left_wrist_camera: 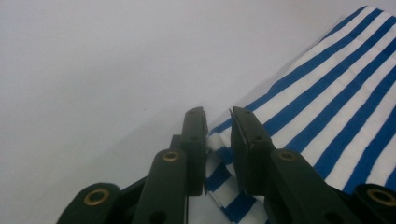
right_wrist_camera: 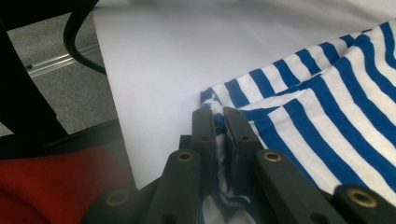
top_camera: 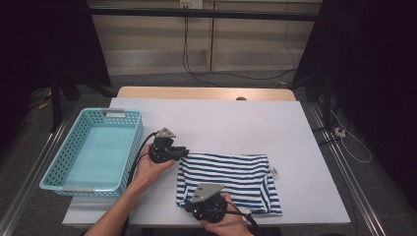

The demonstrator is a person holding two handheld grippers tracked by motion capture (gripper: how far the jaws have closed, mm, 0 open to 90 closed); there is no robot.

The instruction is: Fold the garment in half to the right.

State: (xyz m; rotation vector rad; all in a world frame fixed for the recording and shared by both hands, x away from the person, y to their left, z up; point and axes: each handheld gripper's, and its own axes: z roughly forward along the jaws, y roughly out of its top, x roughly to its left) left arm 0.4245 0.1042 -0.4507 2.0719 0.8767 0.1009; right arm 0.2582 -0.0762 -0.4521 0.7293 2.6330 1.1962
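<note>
Grippers at two corners of a folded garment. Your right gripper [right_wrist_camera: 219,116] has its jaws pressed together on the near left corner of the striped shirt [top_camera: 231,179]; in the right gripper view the blue-and-white cloth is bunched between the pads, so this corner is pinched through all its layers. Your left gripper [left_wrist_camera: 218,123] sits at the far left corner of the same shirt. Its jaws stand slightly apart with a fold of cloth between them, and the left gripper view leaves a narrow gap beside one pad, so you cannot count this corner as firmly held; the hold looks loose at best.

Beyond both grippers, the shirt lies flat on the white worktop [top_camera: 221,123], folded into a rough rectangle that extends away to the right of your two hands. Taking both corners of one short edge is probably meant to let you lift or fold that edge evenly, without the layers sliding apart.

Left of your left gripper, just beside your left hand [top_camera: 147,169], stands the turquoise basket [top_camera: 59,164], its long side parallel to the shirt's held edge. Its place close to the held corners suggests it is the destination, reached by a short carry to the left.
</note>
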